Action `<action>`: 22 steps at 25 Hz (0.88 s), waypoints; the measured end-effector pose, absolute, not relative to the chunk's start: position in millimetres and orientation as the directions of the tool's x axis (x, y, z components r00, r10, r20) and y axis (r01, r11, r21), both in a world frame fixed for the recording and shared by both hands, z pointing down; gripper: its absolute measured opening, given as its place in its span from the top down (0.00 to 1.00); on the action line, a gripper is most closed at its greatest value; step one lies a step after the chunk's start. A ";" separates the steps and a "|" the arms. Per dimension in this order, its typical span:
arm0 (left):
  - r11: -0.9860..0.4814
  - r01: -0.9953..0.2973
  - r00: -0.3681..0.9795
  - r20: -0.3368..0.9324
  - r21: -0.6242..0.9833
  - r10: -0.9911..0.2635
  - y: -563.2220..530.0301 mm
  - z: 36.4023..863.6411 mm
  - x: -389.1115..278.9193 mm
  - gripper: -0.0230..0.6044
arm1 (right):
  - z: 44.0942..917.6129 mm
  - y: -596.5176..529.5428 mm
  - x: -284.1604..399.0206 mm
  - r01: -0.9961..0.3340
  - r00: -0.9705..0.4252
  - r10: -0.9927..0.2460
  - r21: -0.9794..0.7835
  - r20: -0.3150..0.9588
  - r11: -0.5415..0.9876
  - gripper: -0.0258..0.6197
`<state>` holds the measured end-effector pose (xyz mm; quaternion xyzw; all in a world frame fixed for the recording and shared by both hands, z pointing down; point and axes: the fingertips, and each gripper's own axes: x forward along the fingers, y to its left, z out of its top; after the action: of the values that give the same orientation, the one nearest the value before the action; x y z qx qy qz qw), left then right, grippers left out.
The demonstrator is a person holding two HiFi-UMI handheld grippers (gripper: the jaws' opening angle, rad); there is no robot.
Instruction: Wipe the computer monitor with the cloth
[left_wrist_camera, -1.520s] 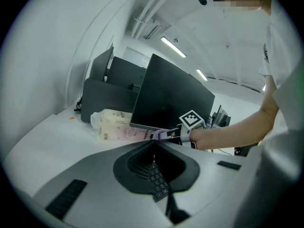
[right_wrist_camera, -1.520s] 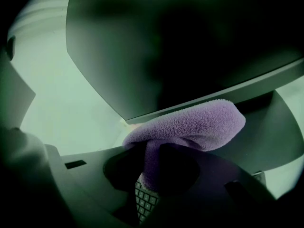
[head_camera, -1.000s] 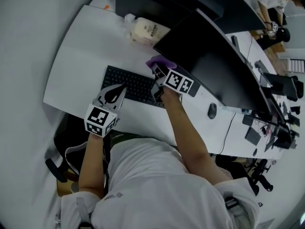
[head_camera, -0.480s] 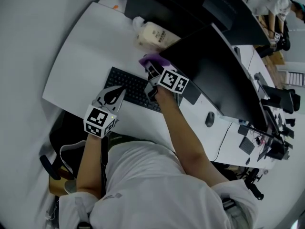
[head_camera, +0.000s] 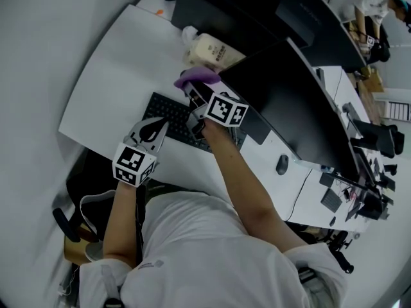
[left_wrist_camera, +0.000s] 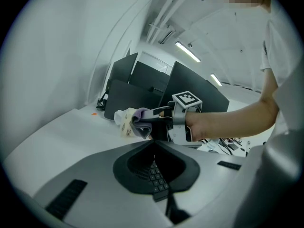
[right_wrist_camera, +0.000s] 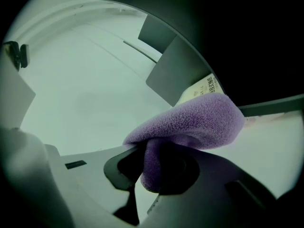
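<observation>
The black monitor (head_camera: pixel 289 101) stands slanted across the white desk (head_camera: pixel 122 63). My right gripper (head_camera: pixel 194 92) is shut on a purple cloth (head_camera: pixel 196 77), held at the monitor's left edge; whether the cloth touches the screen I cannot tell. In the right gripper view the cloth (right_wrist_camera: pixel 190 122) bulges out of the right gripper (right_wrist_camera: pixel 156 158). The left gripper view shows that cloth (left_wrist_camera: pixel 140 120) in front of the monitor (left_wrist_camera: pixel 199 87). My left gripper (head_camera: pixel 159 126) hovers shut and empty over the keyboard's near edge, its tips meeting (left_wrist_camera: pixel 153 142).
A black keyboard (head_camera: pixel 170 114) lies under both grippers. A cream packet (head_camera: pixel 212 50) stands just behind the cloth. A mouse (head_camera: pixel 280 164) sits right of the keyboard. Other dark screens (head_camera: pixel 212 11) line the back, and cables and gear (head_camera: pixel 359 191) crowd the right.
My right gripper has carried the cloth leftward along the monitor to its left edge. The left gripper has stayed where it was.
</observation>
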<state>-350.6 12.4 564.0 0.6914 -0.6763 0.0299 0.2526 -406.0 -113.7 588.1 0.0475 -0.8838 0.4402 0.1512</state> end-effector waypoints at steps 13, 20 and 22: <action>0.021 -0.951 0.103 0.382 0.308 -0.918 11.3 561.6 -342.3 0.96 | 558.9 -127.1 -403.2 -0.180 -0.959 0.025 -0.676 0.282 0.715 0.86; 0.004 -0.951 0.118 0.378 0.308 -0.918 4.1 560.6 -338.1 0.96 | 548.1 -141.2 -396.5 -0.206 -0.958 -0.021 -0.636 0.285 0.744 0.86; 0.001 -0.952 0.120 0.376 0.306 -0.919 3.1 558.9 -337.4 0.96 | 540.0 -143.9 -395.2 -0.204 -0.962 -0.034 -0.634 0.270 0.746 0.86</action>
<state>-337.4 3.1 558.9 0.7059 -0.6626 0.0333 0.2482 -395.2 -143.9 540.0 0.0643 -0.9264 0.3507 0.1211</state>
